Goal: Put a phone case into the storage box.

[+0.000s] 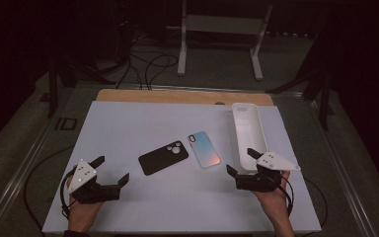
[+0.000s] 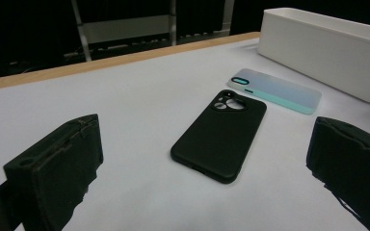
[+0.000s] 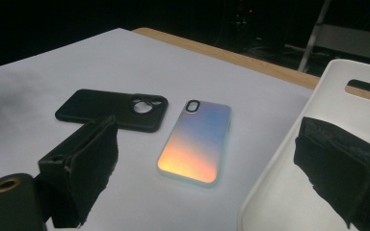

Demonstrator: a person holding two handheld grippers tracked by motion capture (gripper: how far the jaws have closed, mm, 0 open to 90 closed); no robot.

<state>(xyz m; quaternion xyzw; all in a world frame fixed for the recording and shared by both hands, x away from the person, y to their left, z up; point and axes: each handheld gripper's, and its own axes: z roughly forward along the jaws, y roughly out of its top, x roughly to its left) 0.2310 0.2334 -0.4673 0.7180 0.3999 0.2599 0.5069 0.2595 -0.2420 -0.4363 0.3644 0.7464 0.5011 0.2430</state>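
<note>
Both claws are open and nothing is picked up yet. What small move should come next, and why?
Probably ease the left claw forward toward the black phone case. Its jaws stand open and empty, and in the left gripper view that case lies flat straight ahead between them, apart from the iridescent case. The right claw is open too, beside the white tray.

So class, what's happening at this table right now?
A person sits at a white table with a two-jaw gripper in each hand. The left gripper is open and points toward a black phone case, touching nothing. The right gripper is open too, at the near end of a long white tray. An iridescent phone case lies between the black case and the tray. Nothing is held.
</note>
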